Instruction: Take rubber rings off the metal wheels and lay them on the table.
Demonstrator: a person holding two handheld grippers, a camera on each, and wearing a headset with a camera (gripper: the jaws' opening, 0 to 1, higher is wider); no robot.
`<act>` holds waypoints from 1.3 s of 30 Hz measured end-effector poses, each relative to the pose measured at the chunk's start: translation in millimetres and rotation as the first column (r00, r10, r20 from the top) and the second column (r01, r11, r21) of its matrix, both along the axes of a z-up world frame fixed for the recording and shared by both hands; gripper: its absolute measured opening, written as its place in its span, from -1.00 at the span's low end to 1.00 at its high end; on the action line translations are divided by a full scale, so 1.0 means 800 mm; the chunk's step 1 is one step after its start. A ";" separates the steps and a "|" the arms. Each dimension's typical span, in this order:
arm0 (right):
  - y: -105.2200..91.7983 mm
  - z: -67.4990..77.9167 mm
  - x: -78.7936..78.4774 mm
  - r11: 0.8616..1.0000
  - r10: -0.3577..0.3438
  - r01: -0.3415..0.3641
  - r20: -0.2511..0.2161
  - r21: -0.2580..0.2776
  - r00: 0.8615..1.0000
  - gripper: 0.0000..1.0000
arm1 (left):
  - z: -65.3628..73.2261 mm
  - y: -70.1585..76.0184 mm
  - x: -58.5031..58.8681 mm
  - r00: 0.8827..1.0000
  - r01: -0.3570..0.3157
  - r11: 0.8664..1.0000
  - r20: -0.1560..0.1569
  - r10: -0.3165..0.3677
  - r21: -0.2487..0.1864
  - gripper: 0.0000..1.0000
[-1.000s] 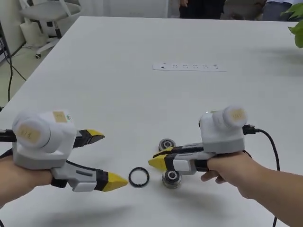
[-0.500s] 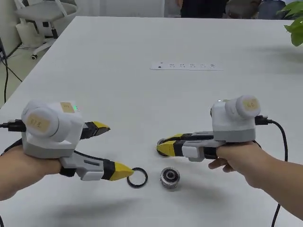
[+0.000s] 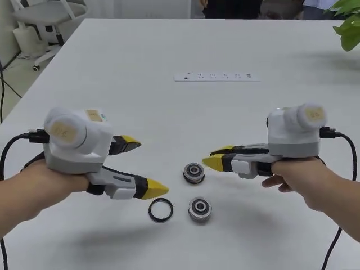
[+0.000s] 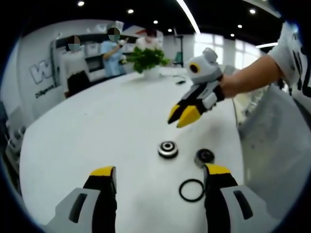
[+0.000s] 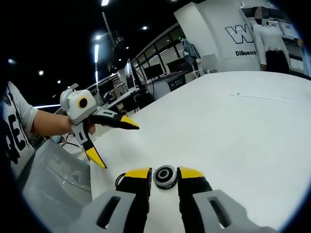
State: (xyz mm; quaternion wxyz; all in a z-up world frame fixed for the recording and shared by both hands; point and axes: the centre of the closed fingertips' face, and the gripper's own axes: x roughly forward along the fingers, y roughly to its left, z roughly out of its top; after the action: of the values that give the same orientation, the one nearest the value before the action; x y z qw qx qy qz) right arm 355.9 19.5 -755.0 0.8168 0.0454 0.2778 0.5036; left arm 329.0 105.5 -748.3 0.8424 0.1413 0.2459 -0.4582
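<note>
**Layout** (all positions referenced to the loose rubber ring (image 3: 161, 210))

- Bench (image 3: 112, 73): white and flat, carrying every part.
- Left hand-held gripper (image 3: 145, 166): spread wide, holding nothing, held clear of the bench just up and left of the ring.
- Right hand-held gripper (image 3: 214, 157): nearly closed with only a narrow gap, holding nothing, held above the bench to the right of the ring and farther off.
- Power strip (image 3: 216, 76): far beyond the ring, not involved.
- Far metal wheel (image 3: 193, 172): beyond the ring and slightly right, lying flat. Lined up between the right jaws in the right gripper view, but not touched.
- Near metal wheel (image 3: 199, 208): just beside the ring on its right, apart from it.
- Ring itself: already off, lying flat.
- Too small to tell which wheel still carries rubber.

**Procedure** (judged)

1. Treat the step in hand as the approach to the far wheel.
2. Open the right hand-held gripper wider before descending. Apparently too narrow at present for the wheel's rim.
3. Clamp the wheel body squarely with one hand-held gripper.
4. Hook the rubber edge with a single jaw tip of the other.
5. Peel outward around the rim, not straight up, to avoid flipping the wheel.
6. Expect stretch and snap-back, so keep the pull short.
7. Lay the freed rubber flat near the loose ring, clear of both wheels.
8. Avoid nudging the near wheel. Likely to slide on the smooth bench.
</note>
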 end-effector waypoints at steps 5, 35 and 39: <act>-0.004 -0.005 0.003 1.000 -0.004 0.004 0.005 -0.015 1.000 -0.61 | -0.003 -0.004 0.007 1.000 0.002 1.000 -0.003 -0.002 0.004 0.46; 0.003 -0.045 -0.008 0.996 0.049 -0.049 -0.013 -0.069 0.999 -0.58 | -0.022 -0.040 0.022 0.999 0.020 1.000 -0.038 -0.021 -0.016 0.19; 0.003 -0.052 -0.008 0.995 0.058 -0.059 -0.009 -0.086 0.998 -0.57 | -0.025 -0.044 0.024 0.999 0.020 1.000 -0.046 -0.021 -0.020 0.15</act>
State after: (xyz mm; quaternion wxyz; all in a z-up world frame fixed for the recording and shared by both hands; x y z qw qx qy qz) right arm 349.3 22.3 -796.6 0.8018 0.0039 0.3033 0.5148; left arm 348.3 70.5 -768.3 0.8331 0.1247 0.2596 -0.4722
